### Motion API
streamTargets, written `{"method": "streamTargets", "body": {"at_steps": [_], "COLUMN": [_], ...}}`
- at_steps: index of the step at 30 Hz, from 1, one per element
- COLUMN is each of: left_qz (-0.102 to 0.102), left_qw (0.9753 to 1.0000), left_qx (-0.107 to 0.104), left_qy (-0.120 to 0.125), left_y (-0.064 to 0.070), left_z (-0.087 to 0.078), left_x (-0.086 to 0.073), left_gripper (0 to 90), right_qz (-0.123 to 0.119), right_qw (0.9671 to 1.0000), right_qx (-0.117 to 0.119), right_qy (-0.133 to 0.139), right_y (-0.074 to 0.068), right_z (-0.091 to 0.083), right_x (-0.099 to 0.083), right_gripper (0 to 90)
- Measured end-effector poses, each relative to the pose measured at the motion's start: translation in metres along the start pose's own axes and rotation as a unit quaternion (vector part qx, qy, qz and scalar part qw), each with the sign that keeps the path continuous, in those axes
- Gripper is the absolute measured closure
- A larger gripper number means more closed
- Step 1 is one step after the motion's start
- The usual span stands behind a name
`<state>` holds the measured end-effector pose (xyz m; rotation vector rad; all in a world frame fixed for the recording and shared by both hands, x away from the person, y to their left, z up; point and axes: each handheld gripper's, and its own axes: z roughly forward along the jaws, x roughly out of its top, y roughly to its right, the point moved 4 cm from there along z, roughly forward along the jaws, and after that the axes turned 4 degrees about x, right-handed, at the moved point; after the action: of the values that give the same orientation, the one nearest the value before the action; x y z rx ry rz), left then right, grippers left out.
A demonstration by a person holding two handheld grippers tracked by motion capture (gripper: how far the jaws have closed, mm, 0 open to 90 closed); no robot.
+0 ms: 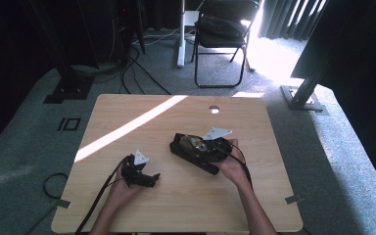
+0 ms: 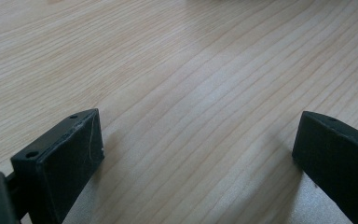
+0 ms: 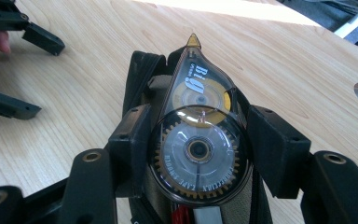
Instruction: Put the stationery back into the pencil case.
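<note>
A clear teardrop-shaped correction tape dispenser (image 3: 198,140) with gold and dark gears sits between the jaws of my right gripper (image 3: 200,127), which is shut on its round body. It is held just above an unzipped black pencil pouch (image 3: 142,70) lying on the wooden table (image 3: 74,88). In the high view the pouch (image 1: 188,155) lies right of centre with the dispenser (image 1: 194,143) and right gripper (image 1: 200,147) over it. My left gripper (image 1: 148,178) rests low on the table to the left, open and holding nothing; its jaws (image 2: 198,135) frame bare wood.
The left gripper (image 3: 37,77) lies open beyond the pouch in the right gripper view. A round cable hole (image 1: 214,109) is near the table's far edge, and a sunlit stripe crosses the top. A folding chair (image 1: 221,29) stands on the carpet behind.
</note>
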<state>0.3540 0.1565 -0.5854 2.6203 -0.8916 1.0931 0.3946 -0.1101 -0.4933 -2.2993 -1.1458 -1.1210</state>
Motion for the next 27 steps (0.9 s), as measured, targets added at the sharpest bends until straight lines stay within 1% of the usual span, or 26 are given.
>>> {"method": "streamTargets", "body": {"at_steps": [14,27], "left_qz": [0.0,0.0], "left_qw": [1.0,1.0], "left_qx": [0.0,0.0], "left_qy": [0.0,0.0], "left_y": [0.0,0.0], "left_z": [0.0,0.0], "left_x": [0.0,0.0], "left_gripper": [2.1,2.1], "right_qz": [0.001,0.002], "right_qw": [0.9997,0.9985], "right_qx": [0.007,0.012], "right_qy": [-0.025,-0.054], "right_y": [0.001,0.002], "right_z": [0.013,0.024], "right_x": [-0.002,-0.005], "right_gripper": [41.6,41.5]}}
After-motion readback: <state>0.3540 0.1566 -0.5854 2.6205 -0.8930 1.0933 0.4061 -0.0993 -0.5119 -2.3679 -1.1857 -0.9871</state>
